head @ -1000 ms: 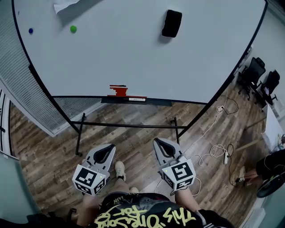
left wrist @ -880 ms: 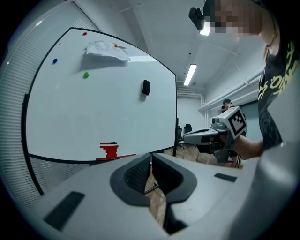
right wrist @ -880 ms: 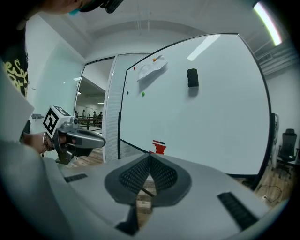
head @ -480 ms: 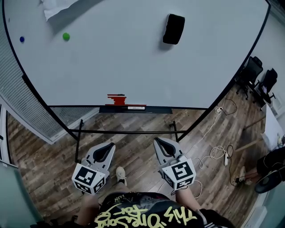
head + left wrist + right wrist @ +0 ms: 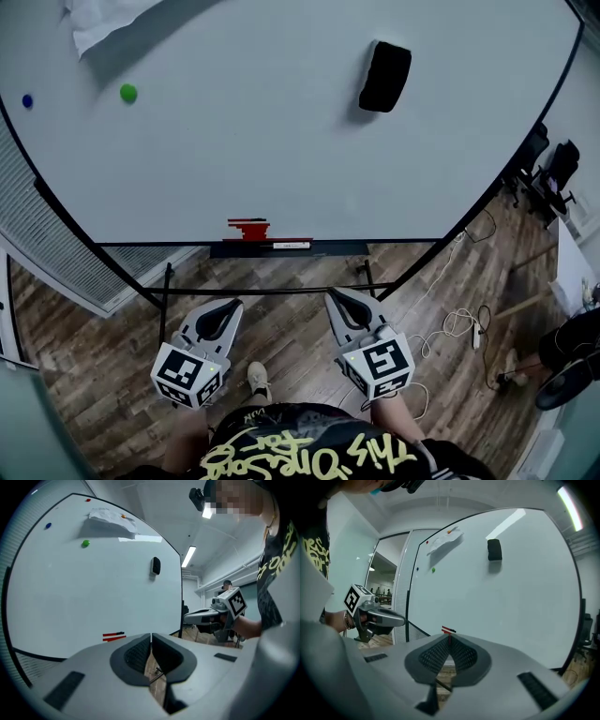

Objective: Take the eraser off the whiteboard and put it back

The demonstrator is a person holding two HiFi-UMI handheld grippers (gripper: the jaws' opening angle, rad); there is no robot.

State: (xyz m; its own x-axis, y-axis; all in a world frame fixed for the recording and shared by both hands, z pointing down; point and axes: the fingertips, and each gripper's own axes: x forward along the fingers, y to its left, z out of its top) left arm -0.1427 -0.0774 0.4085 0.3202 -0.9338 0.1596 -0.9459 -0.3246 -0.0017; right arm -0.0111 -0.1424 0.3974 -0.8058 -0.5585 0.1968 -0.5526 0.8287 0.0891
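You hold the grey left gripper (image 5: 228,307) and the grey right gripper (image 5: 337,300) low before you, over the brown wood-plank floor (image 5: 103,375); each has its jaws pressed together on nothing; beyond them stands the large black-framed whiteboard (image 5: 244,150); red markers (image 5: 248,228) lie on its bottom ledge; the black rectangular eraser (image 5: 385,77) clings high on the board's right, well apart from both grippers; a round green magnet (image 5: 128,93) sits upper left.

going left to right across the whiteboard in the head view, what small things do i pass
blue magnet → green magnet → red markers → black eraser
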